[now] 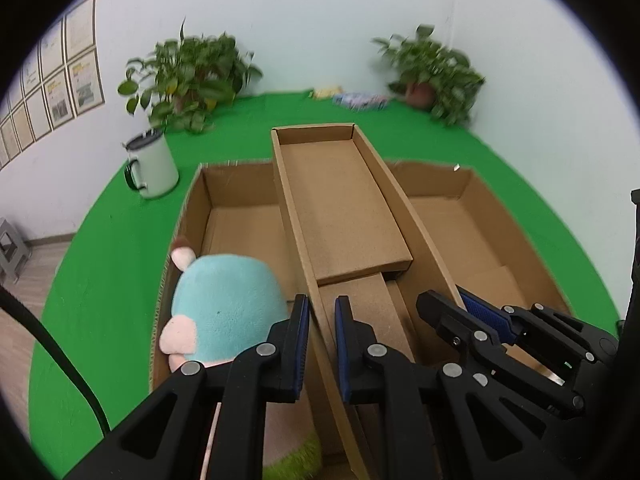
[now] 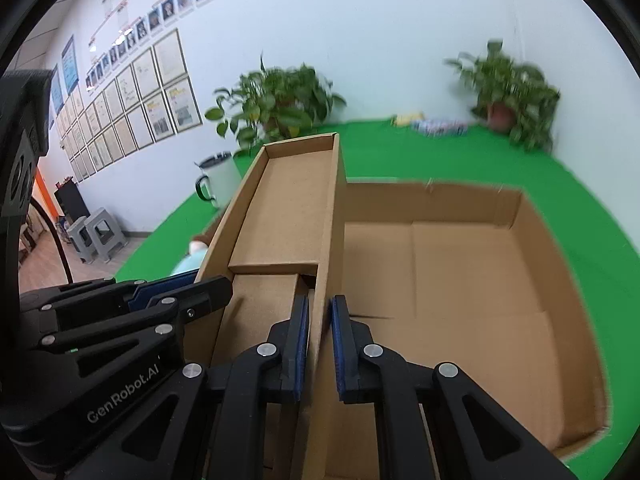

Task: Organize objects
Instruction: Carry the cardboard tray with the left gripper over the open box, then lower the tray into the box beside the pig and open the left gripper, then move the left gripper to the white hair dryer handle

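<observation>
We should keep both grips level on the narrow cardboard tray (image 1: 340, 216) and lower it evenly, so it seats in the large cardboard box (image 2: 560, 280) without racking. Nearest us, the left gripper (image 1: 322, 344) is closed to a slim gap around the tray's left wall; the right gripper (image 2: 320, 344) pinches its right wall likewise — neither is wide open. Just left, the teal plush toy (image 1: 224, 304) sits in the box's left bay. Beyond — a white mug (image 1: 152, 168) on the green table (image 1: 100, 260).

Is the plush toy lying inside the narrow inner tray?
No, the plush toy sits in the big box, left of the narrow tray.
</observation>
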A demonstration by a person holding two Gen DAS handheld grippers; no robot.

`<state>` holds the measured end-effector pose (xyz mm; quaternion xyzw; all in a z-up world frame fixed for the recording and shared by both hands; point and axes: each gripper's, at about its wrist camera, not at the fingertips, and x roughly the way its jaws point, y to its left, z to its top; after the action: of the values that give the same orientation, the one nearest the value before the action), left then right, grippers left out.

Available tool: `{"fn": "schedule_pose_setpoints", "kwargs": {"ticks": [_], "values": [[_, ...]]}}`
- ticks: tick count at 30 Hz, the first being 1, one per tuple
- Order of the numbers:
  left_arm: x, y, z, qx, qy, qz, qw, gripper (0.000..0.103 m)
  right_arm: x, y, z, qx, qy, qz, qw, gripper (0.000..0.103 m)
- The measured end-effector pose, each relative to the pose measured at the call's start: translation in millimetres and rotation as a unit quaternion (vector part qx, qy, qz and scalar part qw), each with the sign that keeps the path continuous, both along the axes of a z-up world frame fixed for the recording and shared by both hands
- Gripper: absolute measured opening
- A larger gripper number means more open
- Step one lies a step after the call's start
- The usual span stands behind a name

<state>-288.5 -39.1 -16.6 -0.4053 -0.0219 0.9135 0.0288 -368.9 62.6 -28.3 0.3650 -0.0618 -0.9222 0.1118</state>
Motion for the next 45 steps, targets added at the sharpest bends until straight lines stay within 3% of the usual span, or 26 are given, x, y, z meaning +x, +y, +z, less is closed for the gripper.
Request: {"fn": "schedule_pose_setpoints", "kwargs": {"ticks": [7,14,28,32,34,37,38,39,40,41,43,45], "values": [[-14,-7,-43,-0.008,-0.063,0.004,0.9980,0.012,-26,-7,-53,-0.015,-0.071,-0.003,0.997,0.008],[-8,-6,-38,-0.004,-0.058,0.012,0.9982,0.013,-24,-15,-77,-0.008,-0.084,-0.014,0.996,0.008],[36,-29,-9,-0.028,-0.008,0.032,0.9991,0.013,-7,-34,-71,0.027,-0.076,0.003,0.997,0.012],[49,-31,-2,-0.029,0.006,0.034,0.9990,0.013,4,-31,-62,0.044,-0.052,0.007,0.998,0.014],[56,-31,4,-0.027,0.019,0.035,0.9988,0.013,14,-27,-53,0.053,-0.040,0.001,0.998,0.024],[74,-31,19,-0.015,0.064,0.039,0.9971,0.014,41,-21,-27,0.067,0.004,-0.009,0.998,0.029],[82,-30,26,-0.017,0.083,0.043,0.9954,0.023,55,-20,-17,0.077,0.026,-0.011,0.997,0.032],[91,-28,32,-0.021,0.106,0.047,0.9931,0.030,69,-18,-8,0.081,0.047,-0.011,0.996,0.045],[102,-26,40,-0.025,0.137,0.051,0.9890,0.052,87,-15,1,0.081,0.072,-0.011,0.994,0.063],[113,-24,46,-0.028,0.166,0.055,0.9842,0.076,99,-13,6,0.077,0.086,-0.011,0.993,0.072],[138,-19,59,-0.035,0.231,0.074,0.9695,0.086,125,-7,15,0.067,0.109,-0.013,0.992,0.088],[153,-15,66,-0.033,0.256,0.070,0.9637,0.086,150,-2,20,0.069,0.125,-0.021,0.989,0.093]]}}
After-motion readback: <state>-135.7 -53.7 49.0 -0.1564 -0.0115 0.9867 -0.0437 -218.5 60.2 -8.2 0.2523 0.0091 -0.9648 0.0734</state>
